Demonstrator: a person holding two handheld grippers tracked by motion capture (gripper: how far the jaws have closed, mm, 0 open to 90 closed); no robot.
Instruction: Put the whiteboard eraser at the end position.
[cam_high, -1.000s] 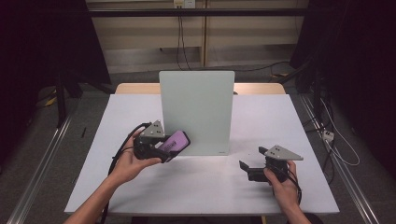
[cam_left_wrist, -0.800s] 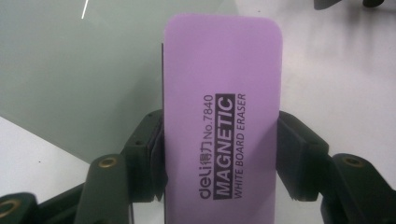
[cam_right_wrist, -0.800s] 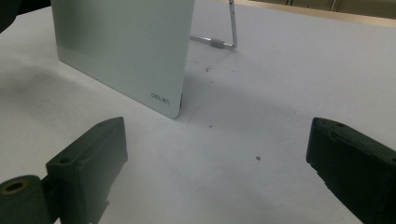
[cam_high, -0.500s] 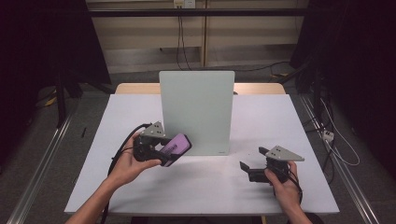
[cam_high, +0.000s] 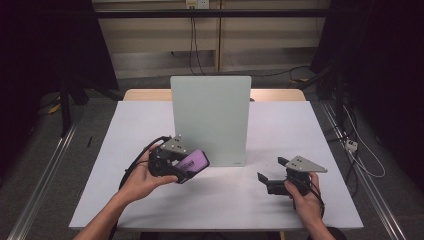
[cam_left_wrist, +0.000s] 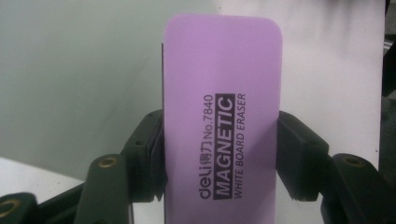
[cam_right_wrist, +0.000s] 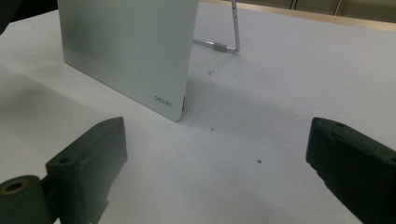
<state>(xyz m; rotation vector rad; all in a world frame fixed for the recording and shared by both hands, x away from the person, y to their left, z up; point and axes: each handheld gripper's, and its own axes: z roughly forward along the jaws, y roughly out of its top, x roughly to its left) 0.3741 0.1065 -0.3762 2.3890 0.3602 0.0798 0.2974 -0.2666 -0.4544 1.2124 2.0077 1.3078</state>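
Item: purple whiteboard eraser (cam_left_wrist: 222, 126), clamped by its long edges in left tool (cam_high: 182, 167), just before upright whiteboard (cam_high: 210, 120). Right tool (cam_high: 272, 172): jaws wide, empty, on surface (cam_high: 280, 125). Risk: hard wiping may tip the board.

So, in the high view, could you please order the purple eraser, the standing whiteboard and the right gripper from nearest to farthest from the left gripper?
1. Purple eraser: clamped between the jaws of the left gripper.
2. Standing whiteboard: just beyond the eraser, at the table's middle.
3. Right gripper: across the table at the right, jaws open with nothing between them.
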